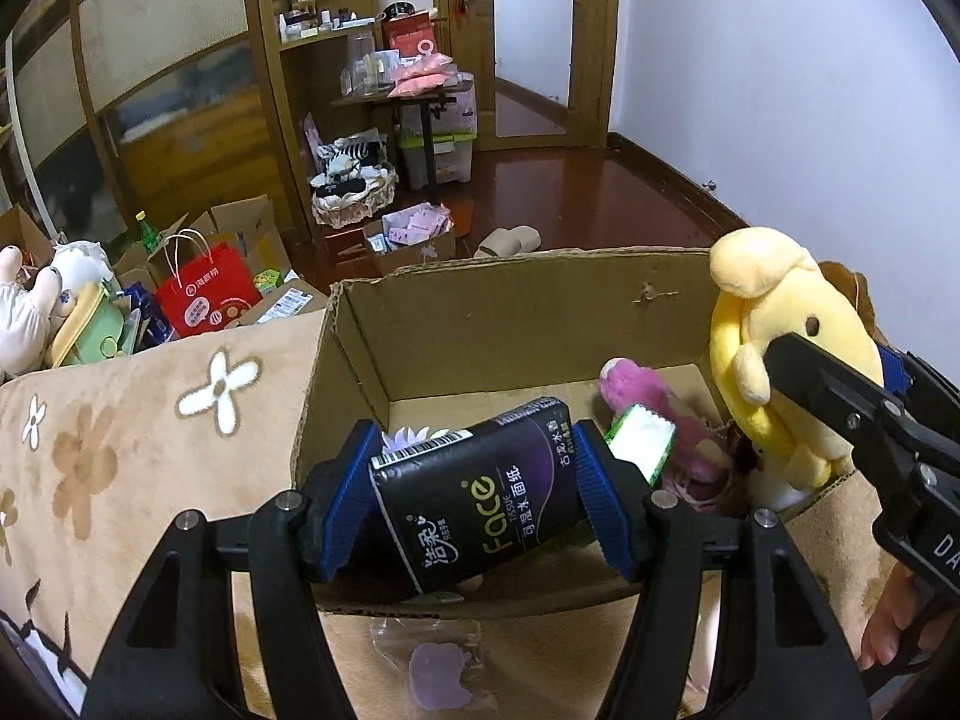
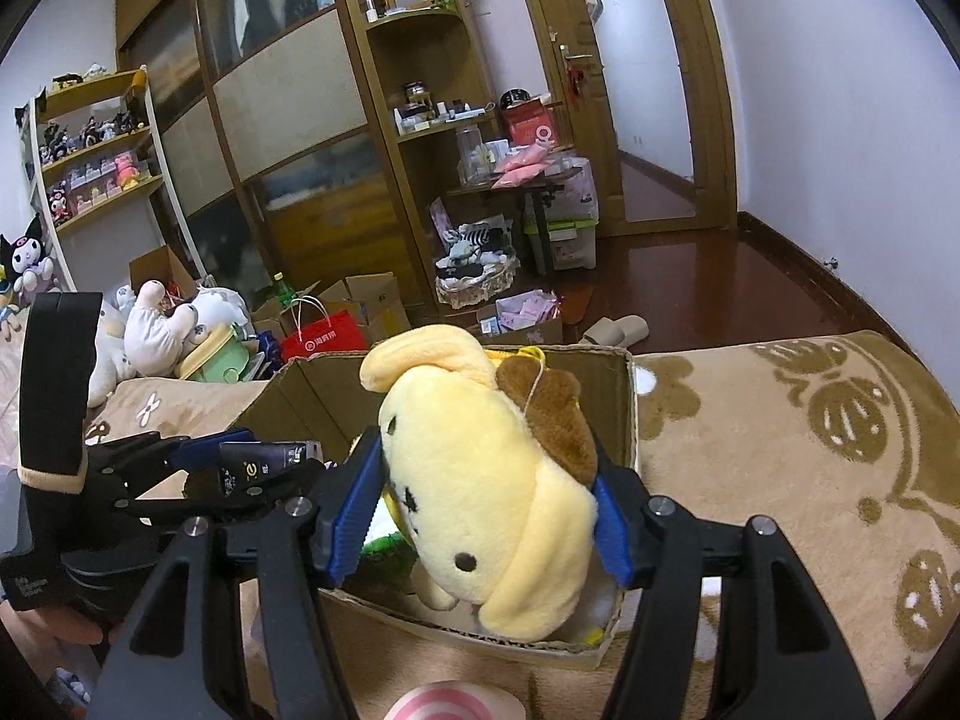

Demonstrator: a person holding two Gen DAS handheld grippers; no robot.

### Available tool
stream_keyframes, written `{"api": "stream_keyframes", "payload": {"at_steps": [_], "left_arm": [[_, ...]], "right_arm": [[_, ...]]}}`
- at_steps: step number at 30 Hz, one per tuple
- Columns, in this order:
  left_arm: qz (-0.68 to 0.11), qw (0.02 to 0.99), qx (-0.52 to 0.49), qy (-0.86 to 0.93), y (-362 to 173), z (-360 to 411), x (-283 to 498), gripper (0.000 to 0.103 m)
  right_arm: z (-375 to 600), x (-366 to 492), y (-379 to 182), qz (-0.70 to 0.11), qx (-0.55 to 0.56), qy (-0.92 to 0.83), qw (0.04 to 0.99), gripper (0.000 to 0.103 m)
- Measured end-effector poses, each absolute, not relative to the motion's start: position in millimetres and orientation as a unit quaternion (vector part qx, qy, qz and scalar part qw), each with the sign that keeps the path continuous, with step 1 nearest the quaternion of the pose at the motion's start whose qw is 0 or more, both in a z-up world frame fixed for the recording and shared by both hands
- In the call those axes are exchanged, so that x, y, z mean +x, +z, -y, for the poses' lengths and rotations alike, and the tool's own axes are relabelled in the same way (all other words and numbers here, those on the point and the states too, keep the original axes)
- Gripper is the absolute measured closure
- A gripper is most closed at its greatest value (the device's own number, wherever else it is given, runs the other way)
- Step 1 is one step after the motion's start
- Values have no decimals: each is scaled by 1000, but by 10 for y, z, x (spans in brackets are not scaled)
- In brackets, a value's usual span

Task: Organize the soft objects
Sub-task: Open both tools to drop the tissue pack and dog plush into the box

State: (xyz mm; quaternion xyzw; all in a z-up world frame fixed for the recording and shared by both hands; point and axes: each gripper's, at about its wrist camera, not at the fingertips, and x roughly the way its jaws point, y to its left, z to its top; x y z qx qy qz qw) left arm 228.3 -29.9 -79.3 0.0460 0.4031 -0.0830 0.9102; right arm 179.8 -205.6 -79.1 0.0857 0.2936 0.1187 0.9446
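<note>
My left gripper is shut on a black tissue pack and holds it over the near edge of an open cardboard box. My right gripper is shut on a yellow plush dog with a brown cap and holds it over the right side of the box. The plush also shows in the left wrist view, with the right gripper beside it. A pink plush and a green-white packet lie inside the box.
The box sits on a beige flower-patterned blanket. A small clear bag with a purple item lies in front of the box. A pink-striped object is at the bottom edge. Plush toys, a red bag and cartons crowd the floor behind.
</note>
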Motion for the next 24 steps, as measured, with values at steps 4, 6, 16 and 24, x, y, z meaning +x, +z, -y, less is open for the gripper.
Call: {"api": "stream_keyframes", "payload": {"at_steps": [4,6,16,24], "left_arm": [[-407,908,49,-82,-815,297,2312,39],[-410,907,49,-83,-823,312,2321,39],[-416,904,55,-80,-858,309,2333,38],[-414,905,55,-76,-838,283,2303,31]], "right_arm": [[2044,1814,-804,-296,83,119,944,36],[2051,1825,-815,-299,86,121,943,36],[2077,1858,-869,-307,87,120,940,34],[2121,1813,-864,-308,90,120,939,24]]}}
